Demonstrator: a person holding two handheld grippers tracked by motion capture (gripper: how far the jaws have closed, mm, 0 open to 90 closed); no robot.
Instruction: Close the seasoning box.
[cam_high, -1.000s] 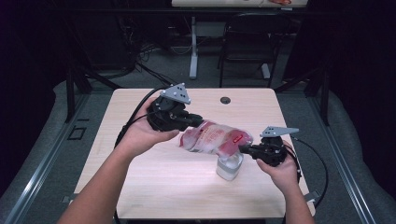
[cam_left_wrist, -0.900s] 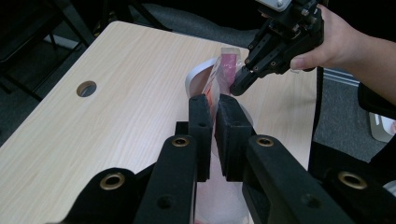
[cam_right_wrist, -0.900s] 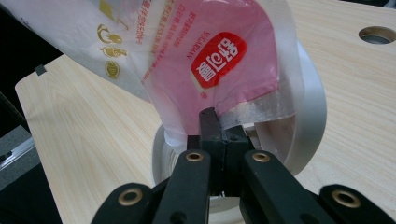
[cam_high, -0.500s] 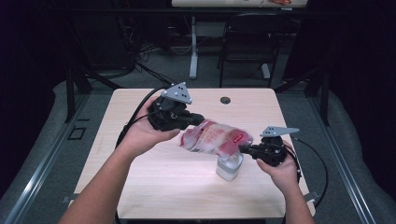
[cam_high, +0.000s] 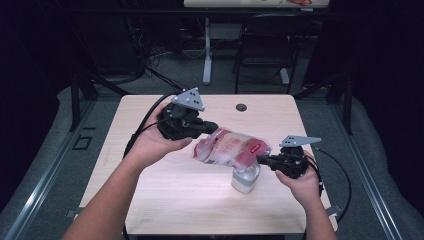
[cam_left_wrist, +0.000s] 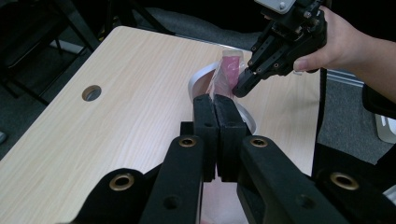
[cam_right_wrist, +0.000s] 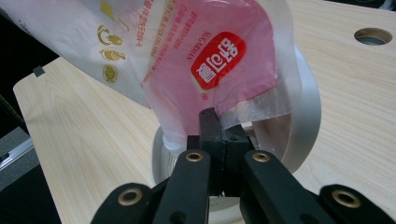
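A clear plastic bag with pink and red print hangs stretched between my two grippers, tilted down to the right over a white jar on the table. My left gripper is shut on the bag's upper left end; in the left gripper view its jaws pinch the thin film of the bag. My right gripper is shut on the bag's lower right corner. In the right gripper view the closed tips clamp the bag just above the jar's rim.
The light wooden table has a round cable hole near its far edge. Black cables trail from both grippers over the table's sides. A chair and desk legs stand beyond the table on the dark floor.
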